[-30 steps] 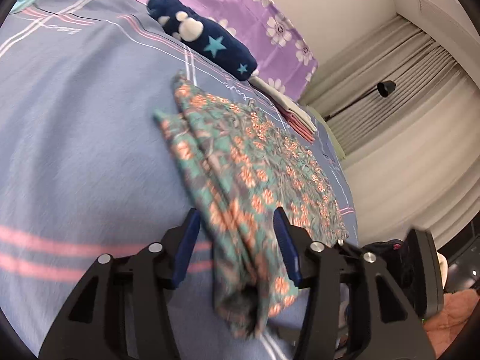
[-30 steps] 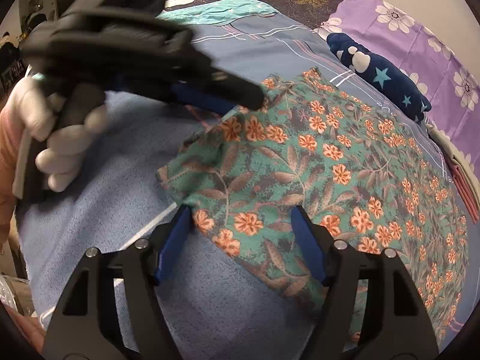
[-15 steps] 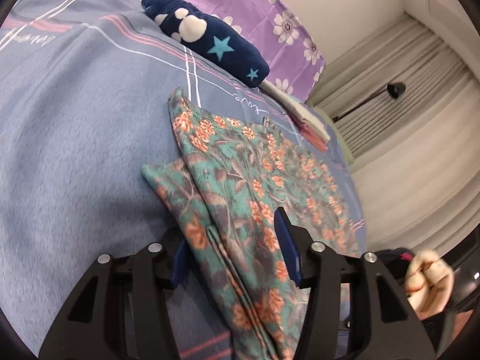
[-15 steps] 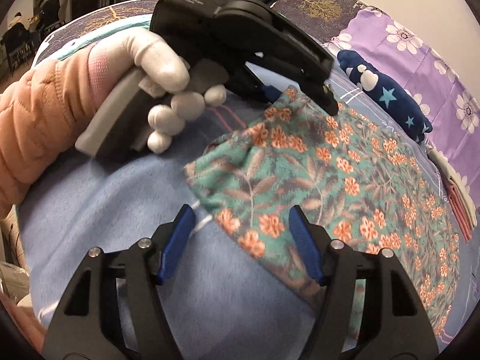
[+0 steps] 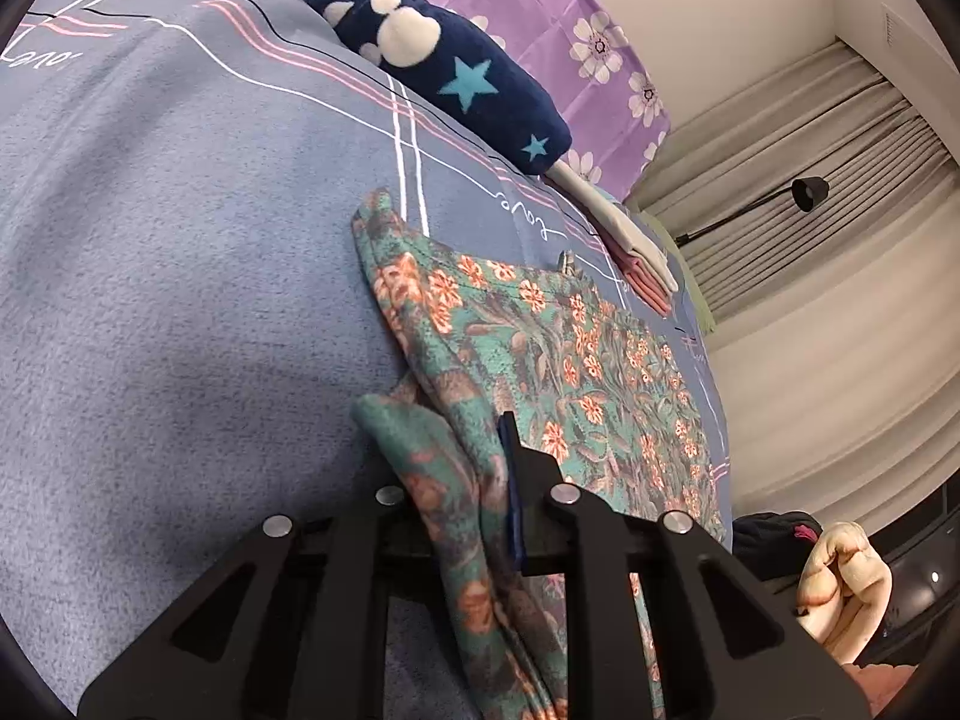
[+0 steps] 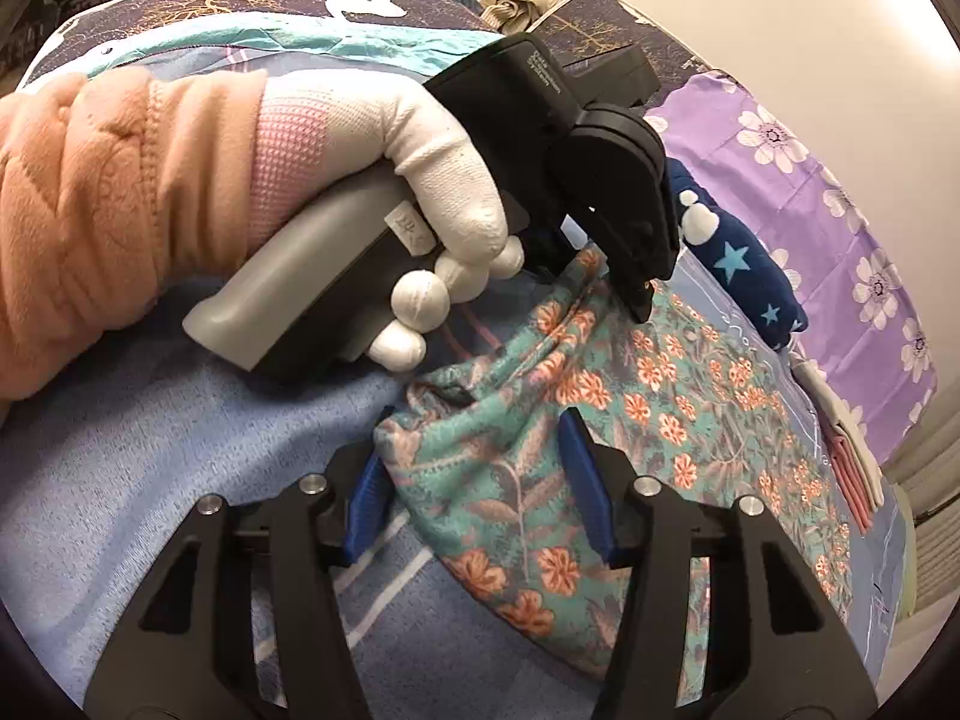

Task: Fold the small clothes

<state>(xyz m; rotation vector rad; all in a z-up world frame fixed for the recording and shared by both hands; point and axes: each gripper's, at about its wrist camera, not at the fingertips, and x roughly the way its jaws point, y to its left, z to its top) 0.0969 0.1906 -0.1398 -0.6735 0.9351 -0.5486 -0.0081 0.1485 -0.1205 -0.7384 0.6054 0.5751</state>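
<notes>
A teal garment with orange flowers [image 5: 540,348] lies spread on the blue bedspread [image 5: 180,270]; it also shows in the right wrist view [image 6: 660,420]. My left gripper [image 5: 468,474] is shut on a bunched edge of the garment near its corner. In the right wrist view the left gripper's body [image 6: 570,180] is held by a white-gloved hand above the cloth. My right gripper [image 6: 480,480] is open, its blue pads on either side of the garment's near corner, which lies between them.
A rolled navy garment with stars [image 5: 444,66] lies by a purple flowered pillow [image 5: 588,42]. A folded white and pink stack [image 5: 636,252] sits beyond the floral garment. Curtains and a black lamp [image 5: 804,192] stand past the bed's far edge.
My left gripper has moved forward over the garment's edge and closed on it. My right gripper has moved forward so the garment's corner lies between its open pads.
</notes>
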